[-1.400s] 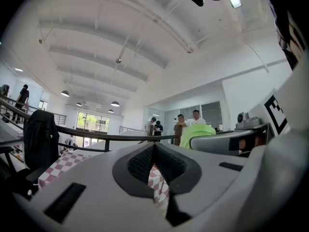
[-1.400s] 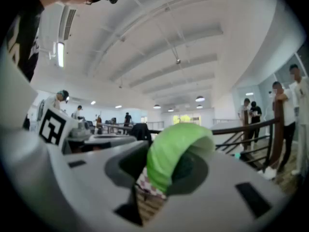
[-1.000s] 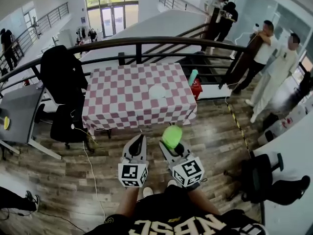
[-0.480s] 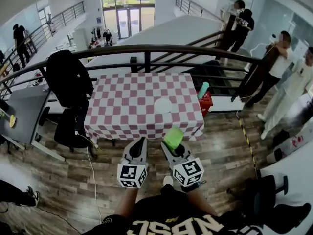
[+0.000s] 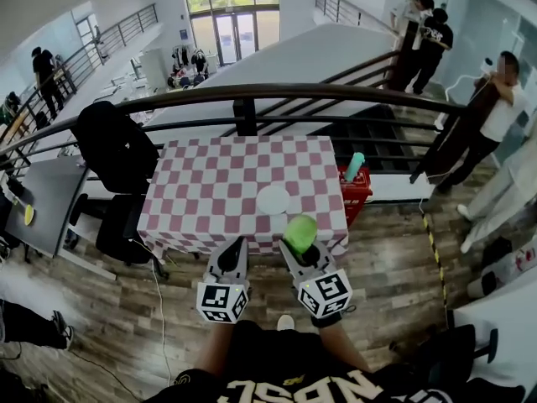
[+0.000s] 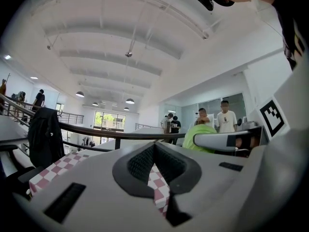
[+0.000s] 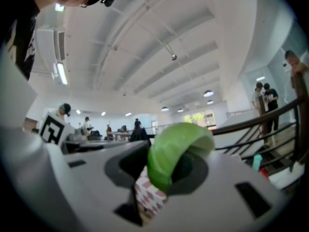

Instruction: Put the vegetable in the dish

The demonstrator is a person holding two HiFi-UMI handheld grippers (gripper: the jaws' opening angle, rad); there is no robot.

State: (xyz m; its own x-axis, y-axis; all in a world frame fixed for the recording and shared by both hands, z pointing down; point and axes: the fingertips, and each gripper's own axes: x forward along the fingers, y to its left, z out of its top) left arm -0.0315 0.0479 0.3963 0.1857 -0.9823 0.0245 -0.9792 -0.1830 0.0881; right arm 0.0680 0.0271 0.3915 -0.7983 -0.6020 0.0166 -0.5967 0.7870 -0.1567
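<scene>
While the right tongs (image 5: 295,243) grasp the vegetable (image 5: 299,229), the dish (image 5: 273,199) sits near on the counter (image 5: 210,183); left tongs (image 5: 239,246) clenched, empty.

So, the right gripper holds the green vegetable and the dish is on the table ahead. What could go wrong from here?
1. The green vegetable bulges out over the jaws of the right gripper, so only part of it seems clamped; it might slip out on the way.
2. The white dish looks small and lies towards the near edge of the checkered table; a release from too high might miss it, and the vegetable could roll to the floor.
</scene>
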